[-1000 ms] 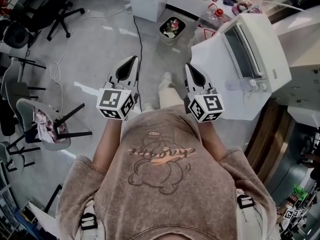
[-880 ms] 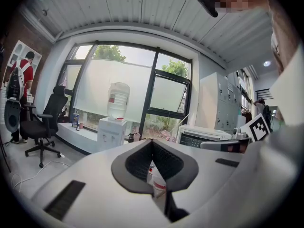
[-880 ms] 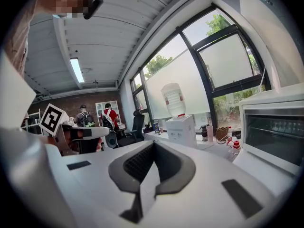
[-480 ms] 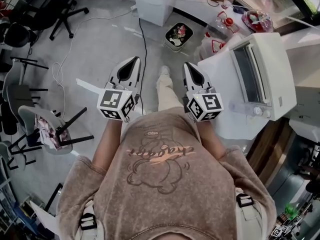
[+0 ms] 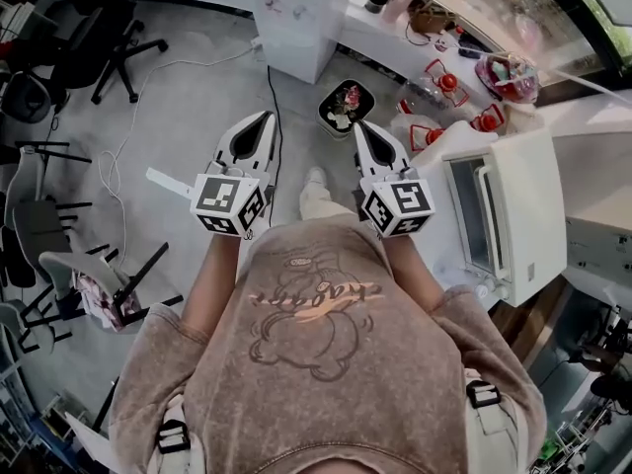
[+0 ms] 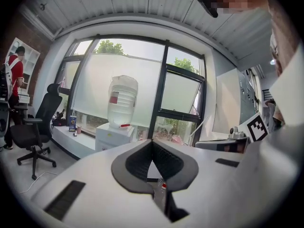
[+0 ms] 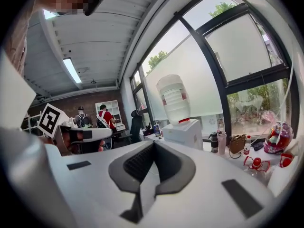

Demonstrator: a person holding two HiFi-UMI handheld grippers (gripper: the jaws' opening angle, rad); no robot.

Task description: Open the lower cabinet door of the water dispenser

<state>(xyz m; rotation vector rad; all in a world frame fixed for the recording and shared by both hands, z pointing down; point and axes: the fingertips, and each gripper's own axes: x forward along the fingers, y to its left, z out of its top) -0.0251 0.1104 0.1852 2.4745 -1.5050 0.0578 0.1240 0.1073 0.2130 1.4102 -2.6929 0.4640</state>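
Observation:
The white water dispenser (image 5: 296, 18) stands at the top middle of the head view, some way ahead of me across bare floor. In the left gripper view it shows as a clear bottle (image 6: 122, 101) on a white body (image 6: 113, 136). The right gripper view gives the same bottle (image 7: 174, 99) and body (image 7: 186, 131). Its lower cabinet door is hidden behind the gripper bodies in both gripper views. My left gripper (image 5: 261, 119) and right gripper (image 5: 361, 129) are held side by side, pointing toward the dispenser. Both are shut with nothing between the jaws, well short of it.
A white oven (image 5: 509, 215) sits on a white table at the right. A small bin (image 5: 346, 107) stands on the floor ahead, with red-capped bottles (image 5: 442, 82) to its right. A black cable (image 5: 273, 77) runs across the floor. Office chairs (image 5: 109, 18) stand at the left.
I have walked forward: the dispenser has come further into view at the top, and the oven has slid down the right side. Both grippers stay shut, side by side.

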